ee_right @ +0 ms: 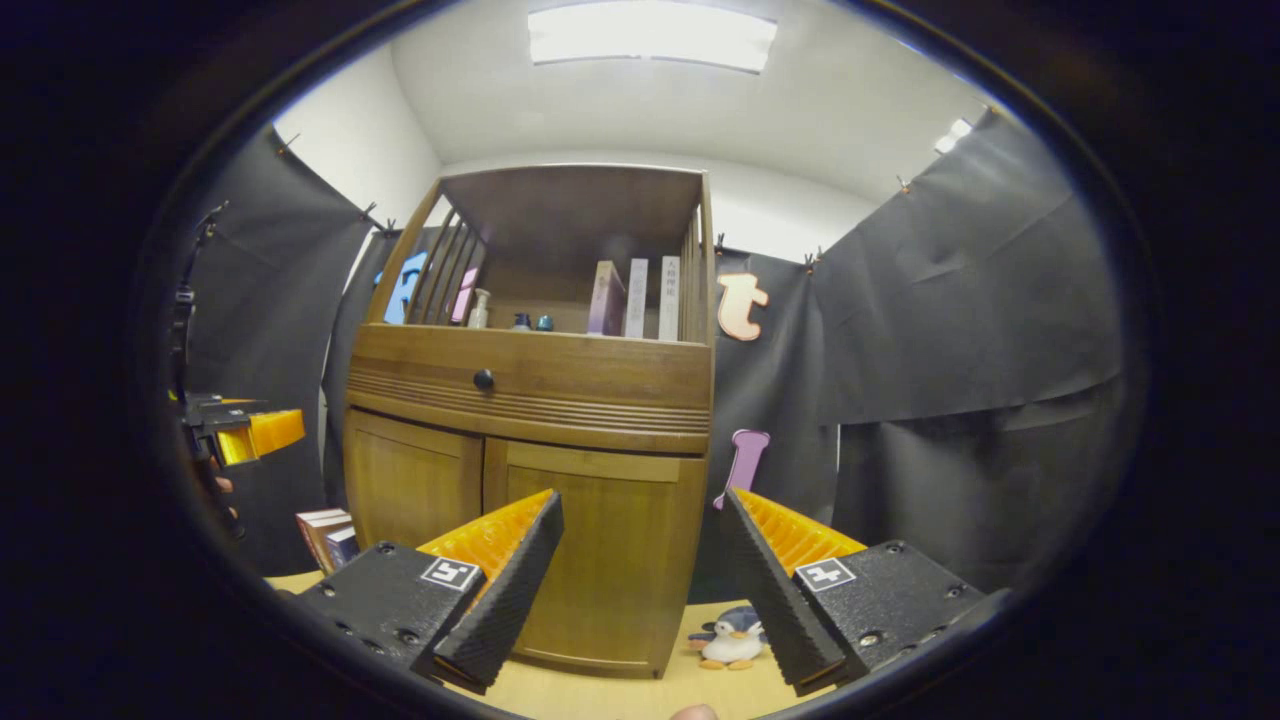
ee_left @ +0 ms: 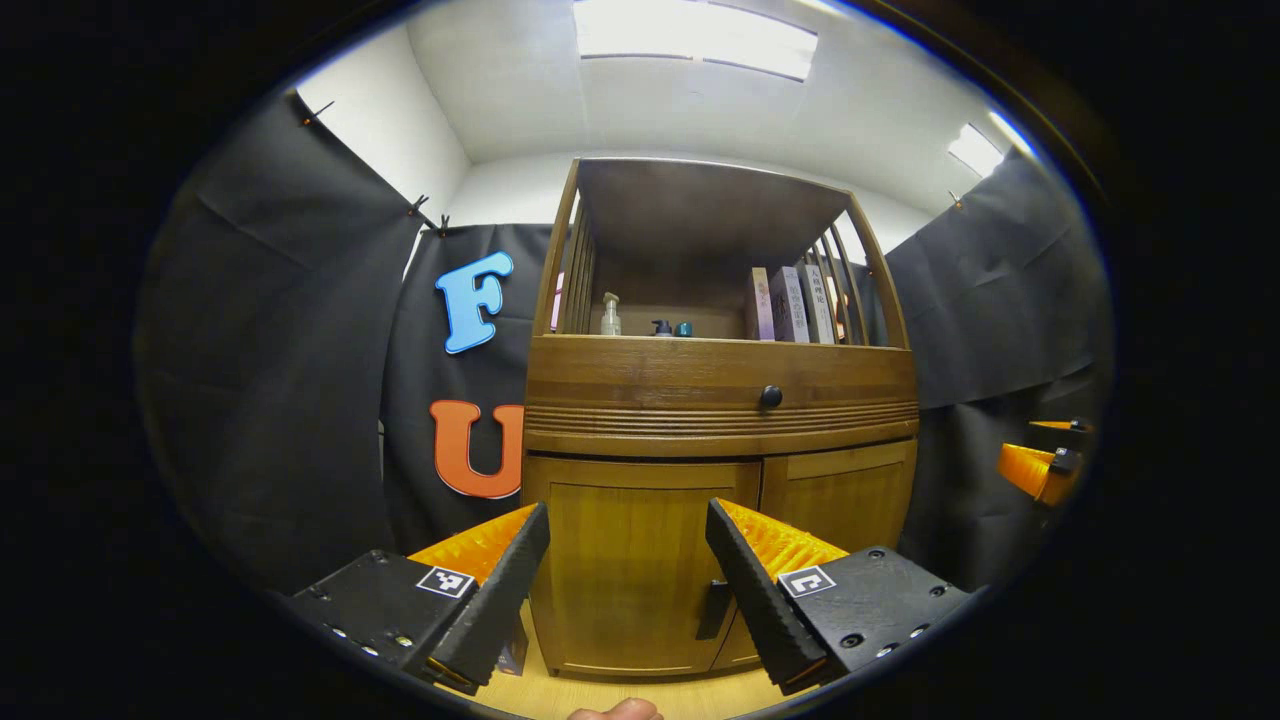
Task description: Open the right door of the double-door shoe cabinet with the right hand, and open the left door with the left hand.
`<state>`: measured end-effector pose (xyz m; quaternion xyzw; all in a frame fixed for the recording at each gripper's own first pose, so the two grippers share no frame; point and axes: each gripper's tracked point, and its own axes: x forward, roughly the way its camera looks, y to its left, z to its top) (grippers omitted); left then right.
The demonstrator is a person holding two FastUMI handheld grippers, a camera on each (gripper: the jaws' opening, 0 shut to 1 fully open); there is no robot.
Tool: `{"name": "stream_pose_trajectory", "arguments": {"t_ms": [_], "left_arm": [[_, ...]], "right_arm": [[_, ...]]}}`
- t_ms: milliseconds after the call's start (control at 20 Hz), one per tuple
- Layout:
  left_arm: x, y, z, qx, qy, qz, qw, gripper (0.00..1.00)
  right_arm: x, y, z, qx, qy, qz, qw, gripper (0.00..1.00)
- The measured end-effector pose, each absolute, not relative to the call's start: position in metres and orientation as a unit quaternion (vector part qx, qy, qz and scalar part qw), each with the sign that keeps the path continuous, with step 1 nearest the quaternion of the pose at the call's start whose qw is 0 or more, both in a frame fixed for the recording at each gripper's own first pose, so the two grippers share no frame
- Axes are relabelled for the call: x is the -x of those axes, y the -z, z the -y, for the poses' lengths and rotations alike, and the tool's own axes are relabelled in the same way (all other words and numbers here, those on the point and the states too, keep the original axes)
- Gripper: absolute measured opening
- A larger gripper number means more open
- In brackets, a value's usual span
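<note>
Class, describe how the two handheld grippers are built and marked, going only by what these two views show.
Both the left gripper and the right gripper have two wedge-shaped jaws with ridged, serrated inner faces. Each jaw sits on a black block fastened with screws and carries a small square black-and-white marker tag on top.

A toy penguin [ee_right: 732, 640] and stacked books [ee_right: 328, 535] flank the shoe cabinet [ee_right: 530, 480] on the floor [ee_right: 620, 695]; its front stands unobstructed.

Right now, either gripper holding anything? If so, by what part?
Nothing held. Left gripper and right gripper are both open, short of the shoe cabinet's closed doors.
</note>
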<state>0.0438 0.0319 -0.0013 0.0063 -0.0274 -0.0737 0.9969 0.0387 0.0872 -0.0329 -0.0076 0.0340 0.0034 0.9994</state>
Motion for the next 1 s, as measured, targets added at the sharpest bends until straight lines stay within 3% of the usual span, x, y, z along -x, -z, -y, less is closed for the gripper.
{"name": "stream_pose_trajectory", "arguments": {"t_ms": [100, 200, 250, 350, 850, 1000], "left_arm": [[-0.045, 0.005, -0.037, -0.014, 0.071, 0.025, 0.997, 0.95], [-0.048, 0.010, -0.041, -0.024, 0.070, 0.022, 0.997, 0.95], [-0.048, 0.013, -0.043, -0.028, 0.069, 0.022, 0.997, 1.00], [-0.050, 0.019, -0.051, -0.034, 0.059, 0.020, 0.997, 0.95], [-0.058, 0.061, -0.083, -0.037, 0.051, -0.016, 0.998, 0.95], [-0.061, 0.066, -0.093, -0.041, 0.045, -0.021, 0.998, 1.00]], "right_arm": [[-0.042, 0.041, -0.093, 0.012, -0.003, -0.041, 0.999, 1.00], [-0.047, 0.052, -0.101, 0.010, -0.005, -0.052, 0.999, 0.99], [-0.052, 0.059, -0.107, 0.007, -0.009, -0.059, 0.998, 0.99], [-0.059, 0.076, -0.122, 0.000, -0.020, -0.076, 0.997, 0.99], [-0.103, 0.196, -0.200, -0.016, -0.067, -0.181, 0.981, 1.00], [-0.119, 0.238, -0.212, -0.014, -0.070, -0.212, 0.975, 0.94]]}}
